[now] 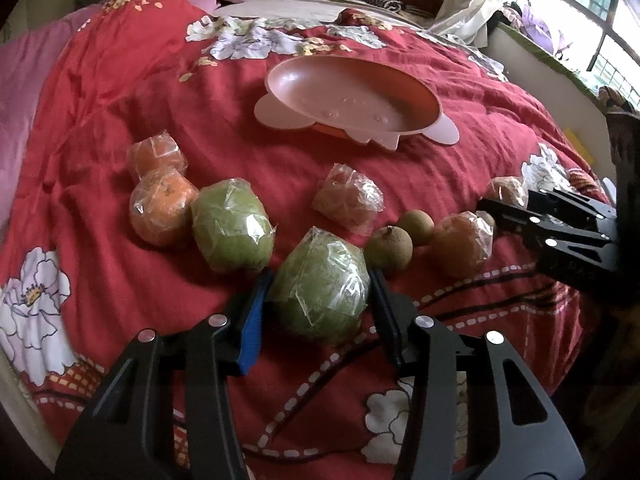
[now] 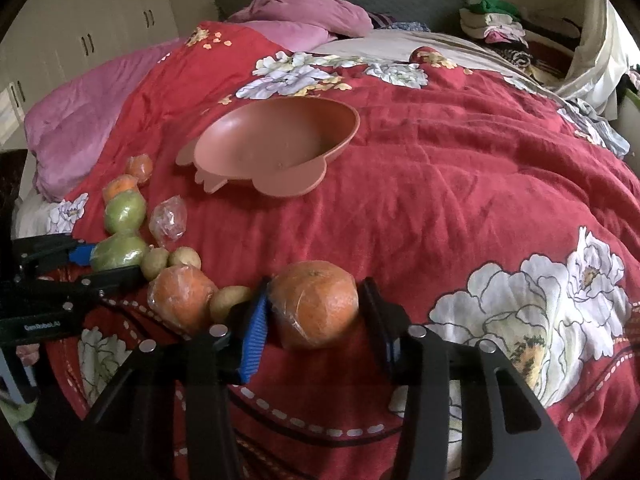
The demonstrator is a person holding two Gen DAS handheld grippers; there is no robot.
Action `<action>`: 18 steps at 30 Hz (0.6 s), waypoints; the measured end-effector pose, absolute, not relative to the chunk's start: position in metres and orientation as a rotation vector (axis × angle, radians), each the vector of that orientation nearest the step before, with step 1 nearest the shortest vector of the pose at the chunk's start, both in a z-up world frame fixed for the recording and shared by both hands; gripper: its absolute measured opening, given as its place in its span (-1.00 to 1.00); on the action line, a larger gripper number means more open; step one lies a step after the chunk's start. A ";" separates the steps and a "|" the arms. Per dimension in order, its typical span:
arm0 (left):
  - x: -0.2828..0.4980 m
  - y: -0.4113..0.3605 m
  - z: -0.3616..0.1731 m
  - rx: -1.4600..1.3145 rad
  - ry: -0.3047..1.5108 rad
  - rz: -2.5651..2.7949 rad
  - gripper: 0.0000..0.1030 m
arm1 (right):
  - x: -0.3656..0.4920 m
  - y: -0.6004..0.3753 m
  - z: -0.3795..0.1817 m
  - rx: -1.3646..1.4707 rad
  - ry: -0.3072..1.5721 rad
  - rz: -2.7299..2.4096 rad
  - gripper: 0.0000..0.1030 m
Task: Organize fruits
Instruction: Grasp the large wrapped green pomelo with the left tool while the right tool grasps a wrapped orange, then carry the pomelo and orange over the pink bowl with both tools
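Observation:
A pink bowl (image 1: 352, 104) sits empty on the red floral quilt; it also shows in the right wrist view (image 2: 276, 144). My left gripper (image 1: 320, 292) is shut on a plastic-wrapped green fruit (image 1: 322, 288) that rests on the quilt. A second wrapped green fruit (image 1: 232, 228) lies to its left, with two wrapped oranges (image 1: 162, 208) beyond. My right gripper (image 2: 314, 304) is shut on a wrapped orange (image 2: 314, 304) on the quilt. Another wrapped orange (image 2: 180, 300) and small brown-green fruits (image 2: 230, 300) lie just left of it.
A wrapped bag of fruit pieces (image 1: 348, 204) lies between the fruits and the bowl. Pink pillows (image 2: 304, 12) and folded clothes (image 2: 496, 24) lie at the far end of the bed. A window (image 1: 580, 12) is at the right.

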State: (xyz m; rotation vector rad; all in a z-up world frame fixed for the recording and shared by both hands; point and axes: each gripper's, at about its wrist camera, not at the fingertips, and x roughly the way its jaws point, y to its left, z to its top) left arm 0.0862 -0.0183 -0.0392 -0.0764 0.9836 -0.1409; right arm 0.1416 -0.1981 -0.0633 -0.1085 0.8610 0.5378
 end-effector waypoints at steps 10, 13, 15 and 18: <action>0.080 -0.022 -0.017 -0.123 0.956 -0.213 -0.26 | 0.143 -0.213 -0.055 -0.028 0.856 0.544 -0.26; 0.083 -0.021 -0.010 -0.139 0.942 -0.221 -0.26 | 0.144 -0.218 -0.050 -0.017 0.844 0.538 -0.26; 0.086 -0.019 -0.004 -0.142 0.928 -0.219 -0.26 | 0.145 -0.220 -0.045 0.009 0.838 0.548 -0.26; 0.096 -0.015 0.005 -0.150 0.911 -0.215 -0.26 | 0.147 -0.220 -0.036 0.005 0.818 0.550 -0.26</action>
